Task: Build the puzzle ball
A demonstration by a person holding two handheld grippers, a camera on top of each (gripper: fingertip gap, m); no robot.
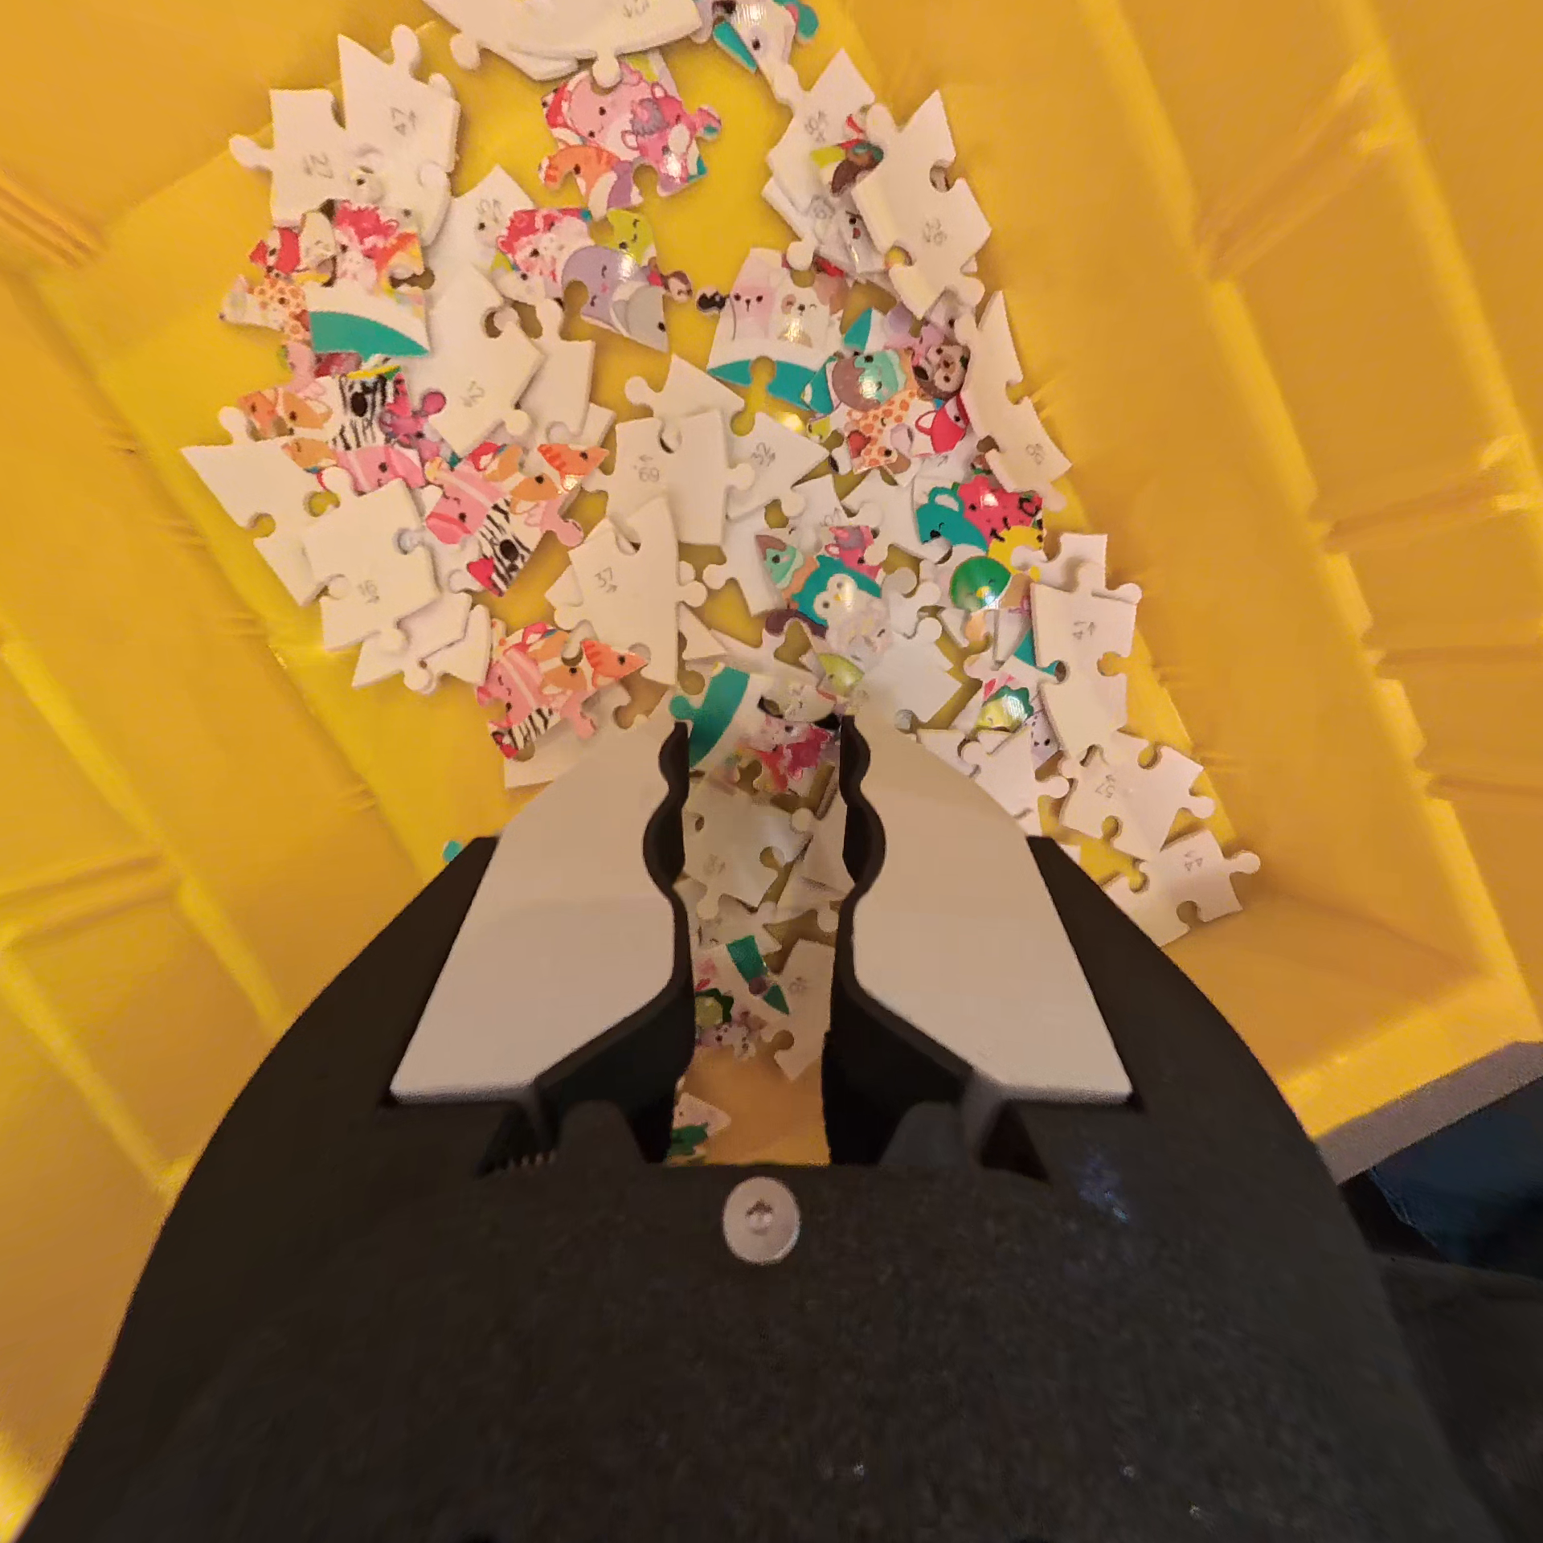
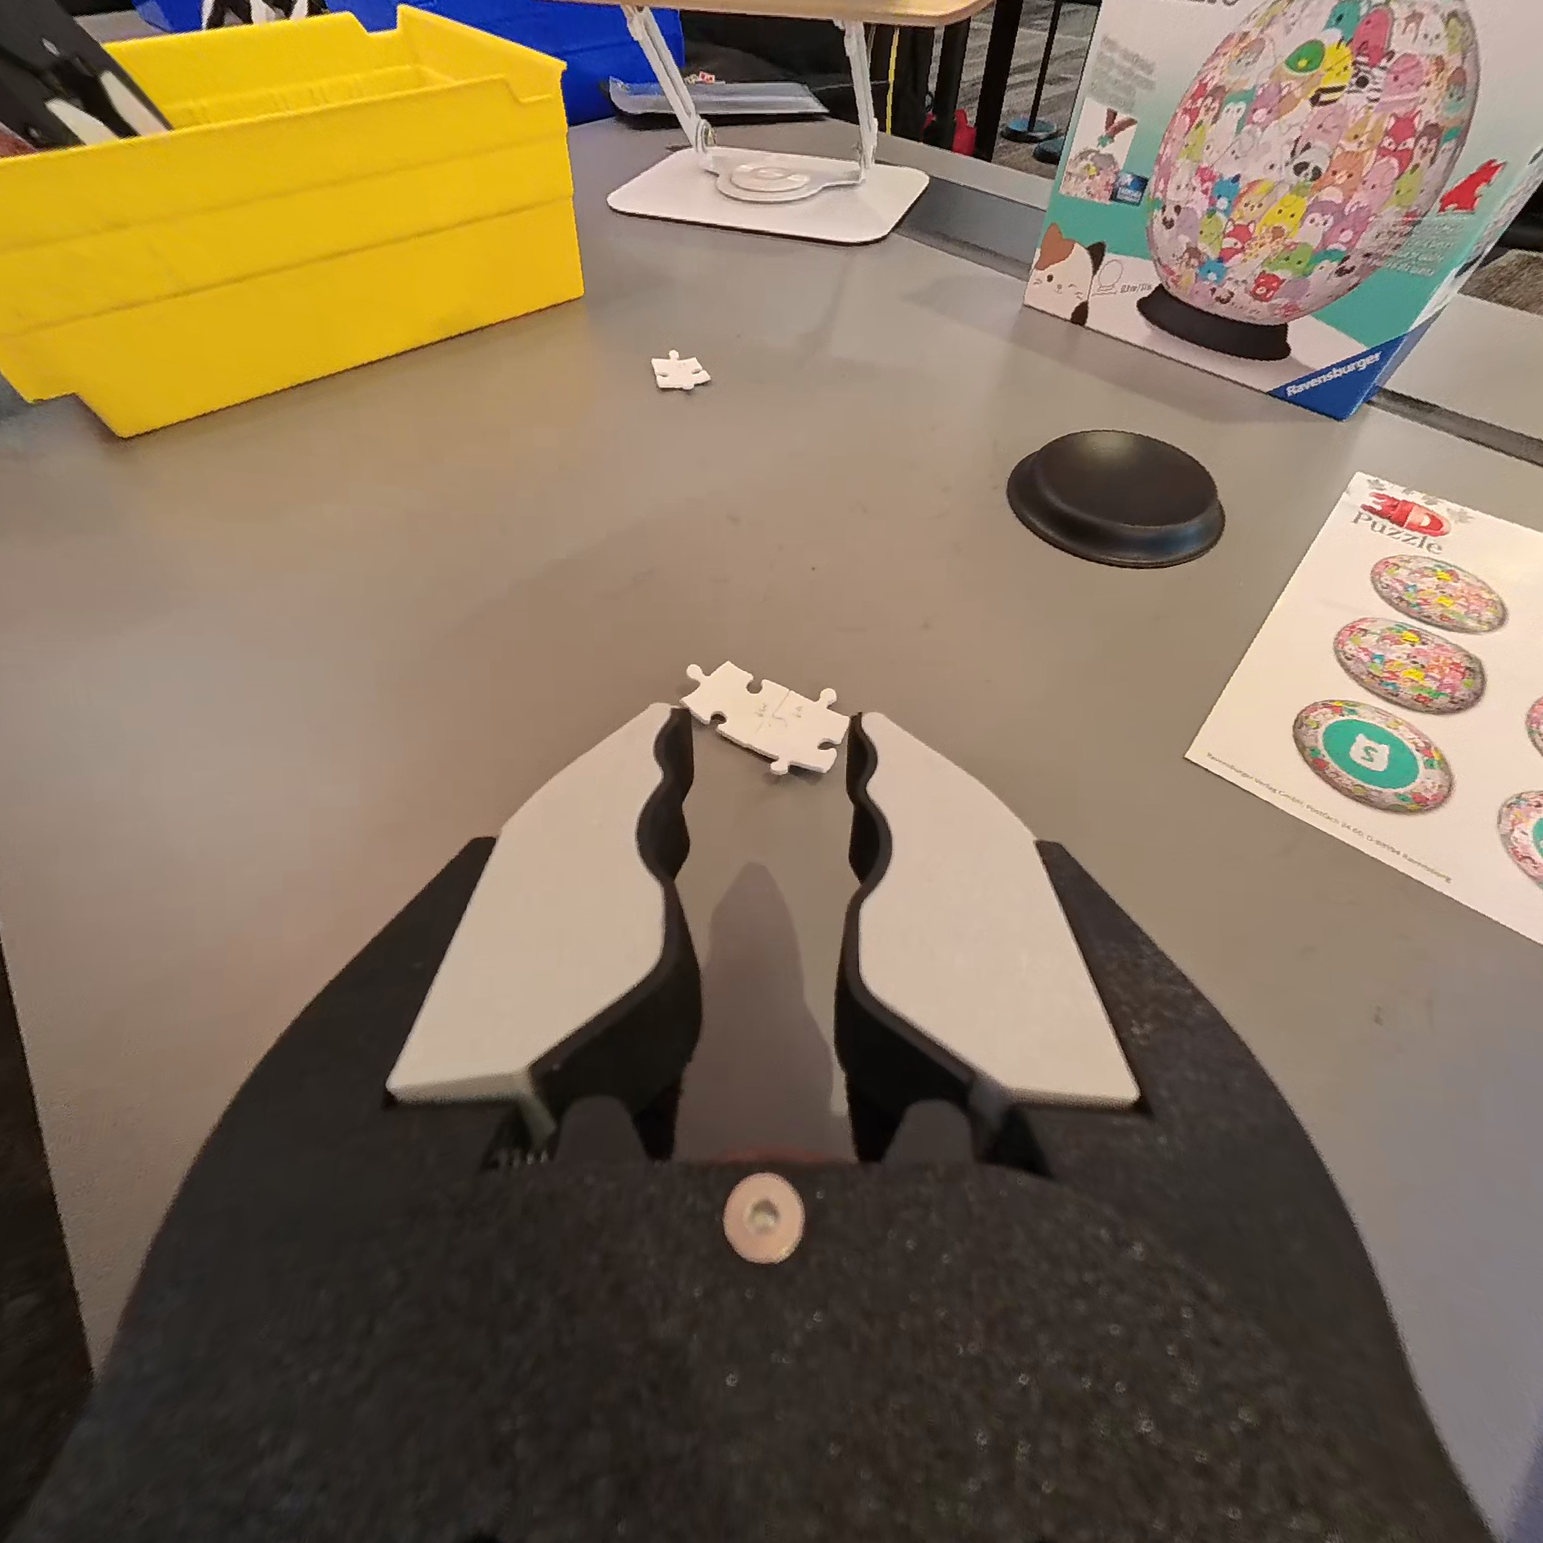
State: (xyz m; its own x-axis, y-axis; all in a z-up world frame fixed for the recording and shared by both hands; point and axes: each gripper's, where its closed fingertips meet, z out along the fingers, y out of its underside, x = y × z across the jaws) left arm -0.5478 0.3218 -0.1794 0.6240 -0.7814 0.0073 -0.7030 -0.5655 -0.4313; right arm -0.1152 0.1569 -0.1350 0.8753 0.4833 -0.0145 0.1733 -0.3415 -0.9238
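Item 1, left gripper: lower centre of the left wrist view, inside the yellow bin, jaws narrowly parted and empty, tips over the loose puzzle pieces, some white side up, some printed side up.

Item 2, right gripper: lower centre of the right wrist view, jaws narrowly parted, empty, tips flanking the joined pair of 2 white pieces on the grey table.

Item 3, single piece: upper centre, lying apart.

Item 4, black stand, puzzle box, instruction sheet: right side.

Step, judged: early assembly, choosing the next piece. Next move calls for pinching 1 piece cleanly from the heap.
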